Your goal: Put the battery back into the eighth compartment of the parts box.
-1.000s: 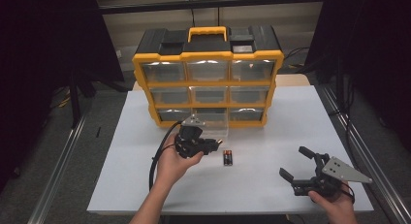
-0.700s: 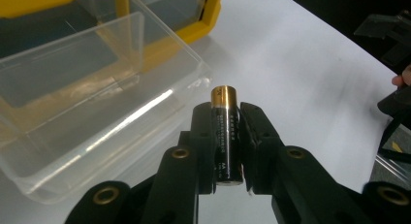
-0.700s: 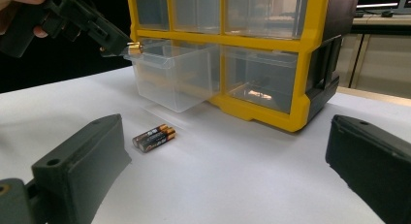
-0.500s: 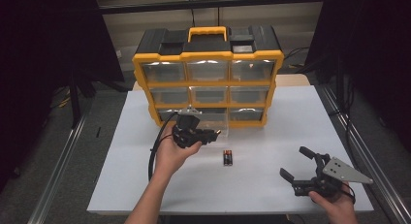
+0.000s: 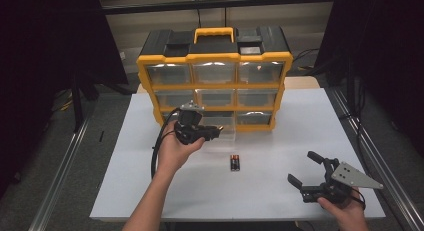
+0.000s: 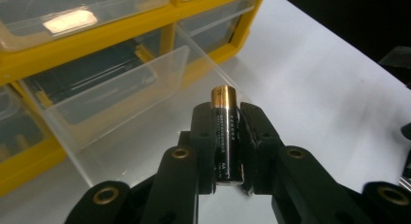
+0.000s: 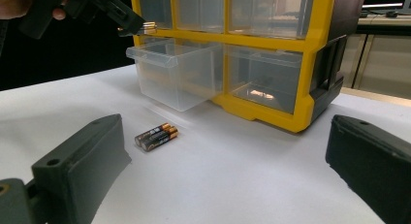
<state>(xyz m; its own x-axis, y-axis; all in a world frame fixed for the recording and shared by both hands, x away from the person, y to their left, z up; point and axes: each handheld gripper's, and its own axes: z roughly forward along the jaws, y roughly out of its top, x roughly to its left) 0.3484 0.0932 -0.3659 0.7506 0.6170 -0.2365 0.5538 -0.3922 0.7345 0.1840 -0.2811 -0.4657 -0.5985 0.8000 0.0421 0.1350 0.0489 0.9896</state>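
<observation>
While the left gripper (image 6: 227,151) is clamped on a single battery (image 6: 224,132), it hangs above the clear drawer (image 6: 121,98) pulled out of the bottom row of the yellow-and-black organiser (image 5: 215,76); the battery's gold-coloured end points away from the hand, toward the drawer's near corner. Seen from the high view, the left gripper (image 5: 212,133) sits just in front of the organiser's lower middle column, and the drawer (image 5: 222,136) juts forward onto the white desk (image 5: 125,181). Two more batteries (image 5: 234,162) lie side by side, touching, on the desk just in front of the drawer. At the desk's near right corner, well apart from the batteries, the right gripper (image 5: 307,168) rests low with its jaws spread wide and nothing between them. From the right gripper view, the two batteries (image 7: 156,134) lie between the jaws' line of sight and the open drawer (image 7: 177,78), with the left gripper (image 7: 131,25) and its battery's tip raised above the drawer's rim
</observation>
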